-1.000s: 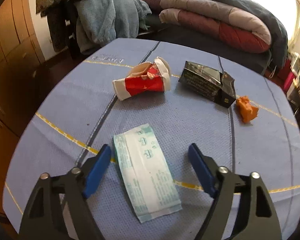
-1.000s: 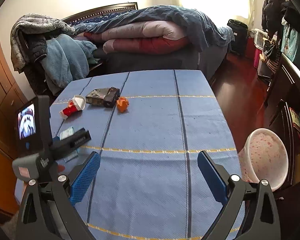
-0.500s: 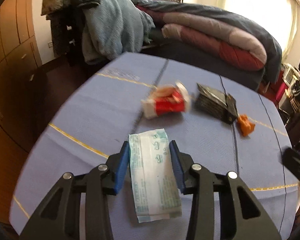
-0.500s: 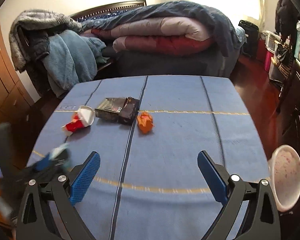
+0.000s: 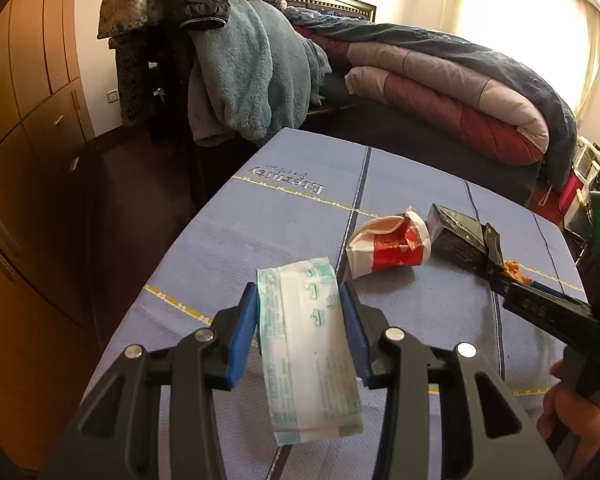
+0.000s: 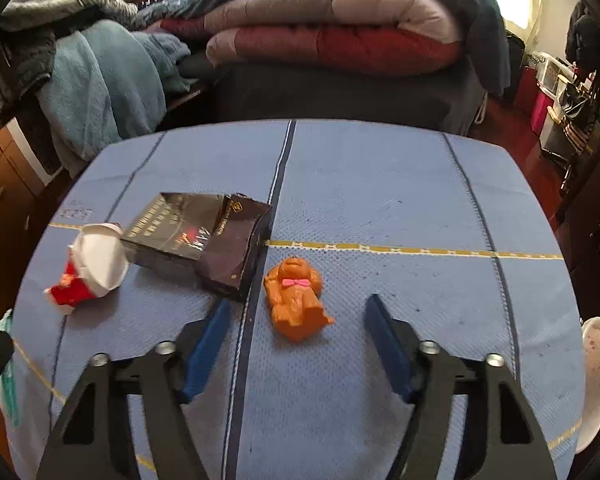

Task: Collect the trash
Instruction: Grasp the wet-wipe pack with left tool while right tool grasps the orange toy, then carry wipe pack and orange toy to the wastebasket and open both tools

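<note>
A flat white-and-teal wrapper [image 5: 310, 344] is clamped between the blue pads of the left gripper [image 5: 300, 328] and is carried clear of the blue tablecloth [image 5: 284, 216]; its lower end hangs free below the pads. Beyond it a crushed red-and-white paper cup [image 5: 388, 246] lies on its side, just beside a black carton [image 5: 460, 240] (the two appear to touch, though this cannot be told for certain). The right gripper [image 6: 298, 320] is seen over the cloth with its jaws apart, having just been closing; an orange dog-shaped toy [image 6: 296, 300] with a pink bow lies between the pads, and neither pad is pressed on it. The carton's open end lies near the left pad. A pink speckled bin [image 6: 598, 380] is seen at the right edge, below the table's level; folded quilts [image 6: 332, 28] are piled on the bed behind. In the left wrist view a hand [image 5: 576, 412] is seen at the right edge on the other tool's handle.
</note>
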`<move>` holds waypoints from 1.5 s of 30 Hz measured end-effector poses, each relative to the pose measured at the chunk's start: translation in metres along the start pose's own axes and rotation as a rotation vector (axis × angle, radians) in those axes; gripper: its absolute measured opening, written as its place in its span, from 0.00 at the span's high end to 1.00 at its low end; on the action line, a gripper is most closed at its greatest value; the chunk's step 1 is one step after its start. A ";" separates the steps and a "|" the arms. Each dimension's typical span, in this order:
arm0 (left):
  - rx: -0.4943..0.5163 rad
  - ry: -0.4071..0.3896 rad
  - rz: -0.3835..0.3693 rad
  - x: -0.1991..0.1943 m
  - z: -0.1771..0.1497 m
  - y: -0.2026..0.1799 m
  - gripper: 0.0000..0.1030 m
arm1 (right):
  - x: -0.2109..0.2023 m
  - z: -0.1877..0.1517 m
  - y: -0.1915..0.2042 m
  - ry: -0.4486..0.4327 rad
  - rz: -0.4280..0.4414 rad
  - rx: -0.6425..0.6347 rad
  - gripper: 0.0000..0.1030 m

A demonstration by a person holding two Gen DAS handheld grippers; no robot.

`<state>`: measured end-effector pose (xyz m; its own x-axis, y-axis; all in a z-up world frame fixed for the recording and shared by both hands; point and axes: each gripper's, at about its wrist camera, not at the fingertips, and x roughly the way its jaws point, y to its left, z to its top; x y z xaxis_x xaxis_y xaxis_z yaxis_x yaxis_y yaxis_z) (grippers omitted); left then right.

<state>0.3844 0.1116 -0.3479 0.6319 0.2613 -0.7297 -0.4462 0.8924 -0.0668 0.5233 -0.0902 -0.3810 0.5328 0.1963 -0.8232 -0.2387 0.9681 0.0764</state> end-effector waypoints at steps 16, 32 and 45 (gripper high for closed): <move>0.047 -0.032 -0.044 -0.031 0.002 -0.025 0.59 | -0.042 -0.016 -0.025 -0.024 0.047 0.051 0.73; 0.145 -0.131 -0.148 -0.120 0.008 -0.085 0.59 | -0.159 -0.066 -0.081 -0.143 0.066 0.189 0.72; 0.299 -0.161 -0.380 -0.186 -0.019 -0.212 0.58 | -0.229 -0.102 -0.165 -0.208 -0.012 0.253 0.66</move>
<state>0.3498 -0.1330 -0.2110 0.8142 -0.0699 -0.5764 0.0201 0.9955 -0.0923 0.3577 -0.3111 -0.2623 0.6954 0.1870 -0.6939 -0.0357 0.9734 0.2265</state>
